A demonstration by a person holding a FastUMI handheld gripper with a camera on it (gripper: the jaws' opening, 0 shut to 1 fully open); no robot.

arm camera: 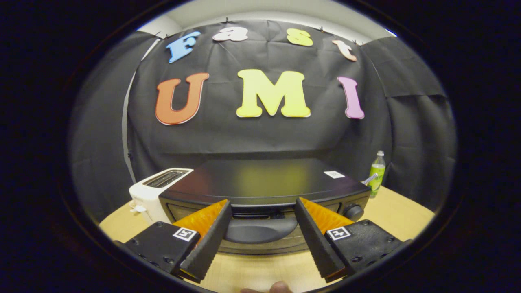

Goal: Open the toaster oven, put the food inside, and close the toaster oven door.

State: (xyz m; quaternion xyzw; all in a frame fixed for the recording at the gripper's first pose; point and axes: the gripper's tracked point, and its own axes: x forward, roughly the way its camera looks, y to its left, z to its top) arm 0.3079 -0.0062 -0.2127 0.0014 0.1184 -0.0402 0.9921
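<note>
The gripper is spread wide and holds nothing, its fingers flanking the toaster oven door handle at twelve o'clock. A white toaster sits at the oven's nine o'clock, a green bottle at its three, all on a wooden table.

Ridged tool (square tags, screws)

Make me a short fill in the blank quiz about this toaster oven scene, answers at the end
1. The gripper has its fingers ____, spread either side of the door handle.
2. The toaster oven door is ____.
3. Beside the oven stands a white ____.
4. The green bottle stands on the ____.

Answers: open; closed; toaster; table
</note>
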